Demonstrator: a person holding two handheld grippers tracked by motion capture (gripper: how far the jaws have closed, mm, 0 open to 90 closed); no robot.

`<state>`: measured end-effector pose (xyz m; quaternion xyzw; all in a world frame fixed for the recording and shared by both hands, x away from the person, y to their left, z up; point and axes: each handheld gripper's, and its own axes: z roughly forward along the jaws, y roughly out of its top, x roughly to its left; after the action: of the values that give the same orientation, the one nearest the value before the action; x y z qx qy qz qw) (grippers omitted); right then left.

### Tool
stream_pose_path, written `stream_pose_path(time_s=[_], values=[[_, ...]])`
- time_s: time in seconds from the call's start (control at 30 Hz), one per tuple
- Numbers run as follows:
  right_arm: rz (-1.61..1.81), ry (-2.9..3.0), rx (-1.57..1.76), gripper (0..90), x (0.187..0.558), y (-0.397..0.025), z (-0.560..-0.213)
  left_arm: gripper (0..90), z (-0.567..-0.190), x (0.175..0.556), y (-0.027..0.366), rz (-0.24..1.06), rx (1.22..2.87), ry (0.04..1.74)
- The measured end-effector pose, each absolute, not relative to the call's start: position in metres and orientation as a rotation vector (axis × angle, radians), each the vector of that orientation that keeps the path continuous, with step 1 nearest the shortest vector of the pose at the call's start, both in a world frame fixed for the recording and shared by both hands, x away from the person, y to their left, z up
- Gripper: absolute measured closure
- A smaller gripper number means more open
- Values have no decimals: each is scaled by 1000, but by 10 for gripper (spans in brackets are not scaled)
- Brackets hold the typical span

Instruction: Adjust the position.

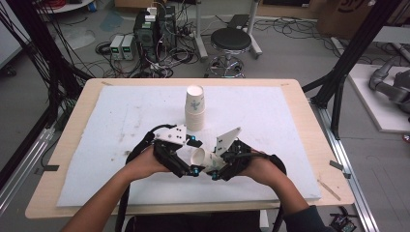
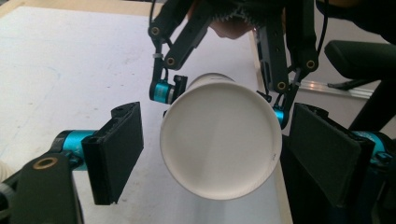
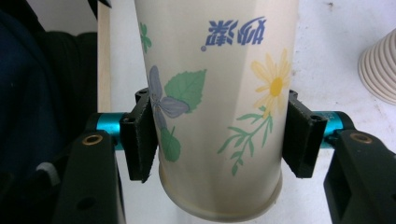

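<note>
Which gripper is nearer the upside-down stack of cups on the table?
Left, narrowly. The left gripper sits just below the stack of cups, the right gripper below and farther right, clamping the loose cup.

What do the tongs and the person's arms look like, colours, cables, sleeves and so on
Both tongs, left and right, are black linkage frames with brass-coloured pivots, teal cylinders at the joints and flat black pads. Each carries a pale three-cornered plate on top and trails a black cable. The right arm wears a dark sleeve; the left forearm is bare.
</note>
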<state>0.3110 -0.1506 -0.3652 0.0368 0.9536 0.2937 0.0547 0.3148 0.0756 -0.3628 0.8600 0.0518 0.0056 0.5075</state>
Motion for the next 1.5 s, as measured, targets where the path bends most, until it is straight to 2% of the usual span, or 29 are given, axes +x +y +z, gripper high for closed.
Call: stream_pose_path(time_s=[0.23, 0.5, 0.63, 0.73, 0.8, 0.83, 1.23, 1.5], values=[[828, 2930, 74, 381, 309, -145, -363, 197, -365, 315, 71, -7, 2097, 120], [750, 2958, 55, 381, 306, -140, -364, 351, -369, 316, 66, -60, 2136, 66], [717, 2976, 61, 380, 305, -140, -364, 373, -370, 315, 65, -50, 2155, 60], [716, 2961, 61, 337, 305, -140, -365, 376, -371, 316, 66, -42, 2143, 74], [764, 2943, 95, 205, 307, -142, -366, 376, -372, 317, 68, -44, 2117, 91], [819, 2910, 144, 180, 309, -147, -366, 377, -372, 317, 69, -44, 2102, 98], [1304, 2703, 301, 180, 304, -192, -368, 372, -379, 316, 92, -36, 1924, 175], [1477, 2581, 391, 180, 301, -207, -382, 372, -389, 316, 104, -29, 1817, 244]])
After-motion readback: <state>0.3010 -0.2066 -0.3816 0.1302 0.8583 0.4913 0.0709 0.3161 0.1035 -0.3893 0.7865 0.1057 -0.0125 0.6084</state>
